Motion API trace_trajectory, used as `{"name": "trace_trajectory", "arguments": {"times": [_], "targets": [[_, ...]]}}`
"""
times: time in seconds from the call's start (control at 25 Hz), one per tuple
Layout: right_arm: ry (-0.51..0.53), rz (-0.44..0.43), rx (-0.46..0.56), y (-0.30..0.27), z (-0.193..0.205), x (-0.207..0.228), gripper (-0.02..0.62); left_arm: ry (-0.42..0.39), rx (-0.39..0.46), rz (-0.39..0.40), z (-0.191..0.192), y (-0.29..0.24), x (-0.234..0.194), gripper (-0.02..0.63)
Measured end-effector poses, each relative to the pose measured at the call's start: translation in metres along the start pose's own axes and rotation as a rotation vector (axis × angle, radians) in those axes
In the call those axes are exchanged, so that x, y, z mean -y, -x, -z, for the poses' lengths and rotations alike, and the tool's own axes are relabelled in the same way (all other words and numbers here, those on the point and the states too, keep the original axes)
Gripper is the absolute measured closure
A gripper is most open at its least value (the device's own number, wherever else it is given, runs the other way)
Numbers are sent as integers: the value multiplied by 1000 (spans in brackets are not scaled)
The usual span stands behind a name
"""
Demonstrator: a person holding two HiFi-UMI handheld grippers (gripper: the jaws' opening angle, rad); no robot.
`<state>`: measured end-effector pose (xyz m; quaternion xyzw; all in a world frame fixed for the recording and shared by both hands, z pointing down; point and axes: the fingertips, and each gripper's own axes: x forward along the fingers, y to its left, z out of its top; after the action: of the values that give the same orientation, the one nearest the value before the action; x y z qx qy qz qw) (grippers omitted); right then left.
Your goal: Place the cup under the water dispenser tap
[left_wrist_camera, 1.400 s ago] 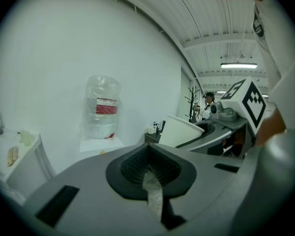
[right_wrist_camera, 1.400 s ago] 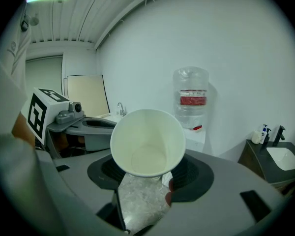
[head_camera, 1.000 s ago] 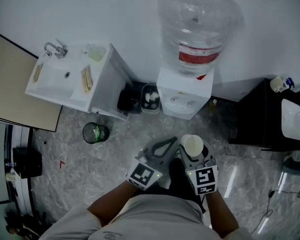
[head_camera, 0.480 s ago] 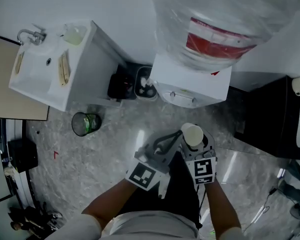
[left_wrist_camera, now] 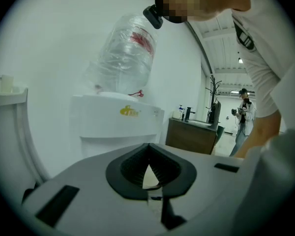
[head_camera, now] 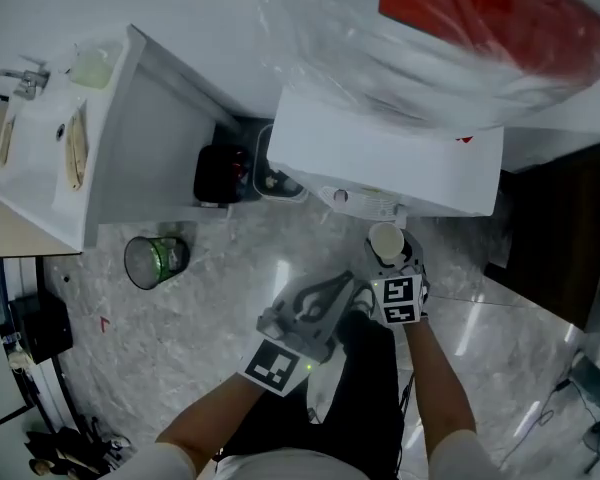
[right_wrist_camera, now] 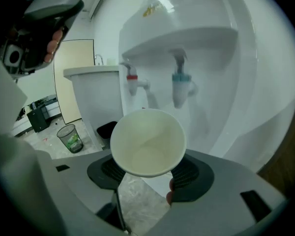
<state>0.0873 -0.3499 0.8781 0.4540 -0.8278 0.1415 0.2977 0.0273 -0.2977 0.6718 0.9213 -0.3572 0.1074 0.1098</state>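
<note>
An empty white paper cup (right_wrist_camera: 147, 141) stands upright between the jaws of my right gripper (right_wrist_camera: 148, 167), which is shut on it. In the head view the cup (head_camera: 387, 240) is just in front of the white water dispenser (head_camera: 380, 153), below its front ledge. The right gripper view shows the red tap (right_wrist_camera: 132, 82) and the blue tap (right_wrist_camera: 181, 85) a little beyond and above the cup's rim. My left gripper (head_camera: 348, 286) hangs to the left of the cup with its jaws together and nothing in them; in its own view the left gripper (left_wrist_camera: 148, 150) points at the dispenser's side.
A white sink cabinet (head_camera: 60, 148) stands at the left, with a black bin (head_camera: 220, 173) between it and the dispenser. A wire waste basket (head_camera: 152, 258) sits on the marble floor. A dark cabinet (head_camera: 570, 238) is at the right. A person (left_wrist_camera: 243, 114) stands far off.
Both grippers have dropped and moved toward the dispenser. The cup has gone with the right gripper, from out over the floor to right below the dispenser's front.
</note>
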Motion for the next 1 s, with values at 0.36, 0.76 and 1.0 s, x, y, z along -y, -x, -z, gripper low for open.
{"name": "trace_trajectory", "arguments": {"times": [0.36,0.76,1.0], "targets": [[-14,81,-40,-69,37,39,331,3,-18,17,22,-26,-6,600],[-36,64,-80,-95,49,40,330,94,-8,-21,28,-29,-16,600],[-66,63,-84,-83,44,38,295,96,-23,-11,21,-26,-10,600]]}}
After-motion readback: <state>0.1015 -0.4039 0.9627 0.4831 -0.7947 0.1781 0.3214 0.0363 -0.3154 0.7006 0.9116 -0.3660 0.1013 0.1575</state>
